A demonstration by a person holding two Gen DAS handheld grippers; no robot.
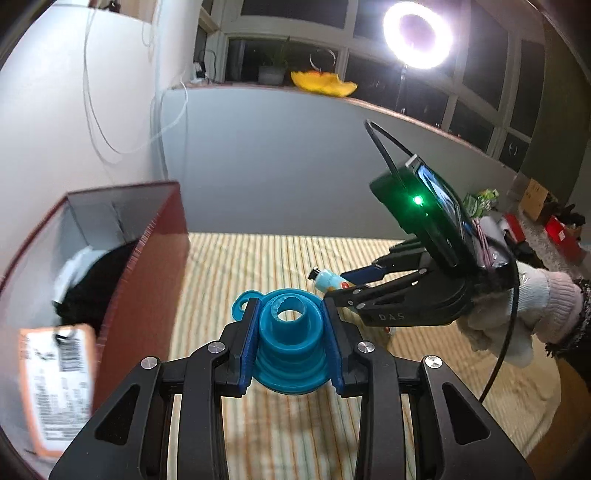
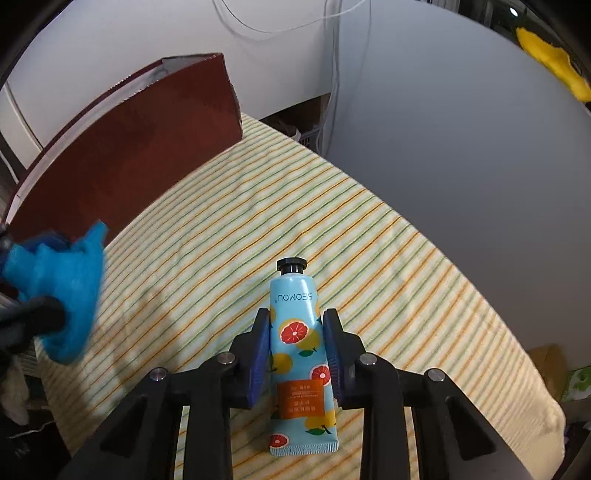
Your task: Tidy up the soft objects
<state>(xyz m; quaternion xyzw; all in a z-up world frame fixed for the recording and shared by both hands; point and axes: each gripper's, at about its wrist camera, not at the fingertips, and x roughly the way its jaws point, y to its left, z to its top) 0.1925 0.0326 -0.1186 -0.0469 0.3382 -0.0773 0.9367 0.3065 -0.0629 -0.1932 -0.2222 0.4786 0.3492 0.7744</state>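
Left claw (image 1: 289, 332) is clamped on the blue collapsible funnel (image 1: 290, 347), blue pads pressing its ribbed sides, spout end pointing away from the camera, lifted above the striped cloth (image 1: 229, 266) on the desk. Dark red box (image 1: 147, 280) sits just to the left of it, open; inside I see something black and white (image 1: 85, 284), can't tell what exactly. An orange-edged label (image 1: 55, 387) hangs at the box's near corner, blurred. Right claw (image 2: 295, 354) straddles the hand cream tube (image 2: 301, 354), the light blue one with the citrus print and black cap pointing away from me. Left pad looks in contact, right pad right at the tube edge; can't tell if it's actually gripping. From the left wrist view the tube (image 1: 330, 282) sits between the right claw's fingers (image 1: 364, 275), low over the cloth. Ring light (image 1: 417, 35) is on behind.
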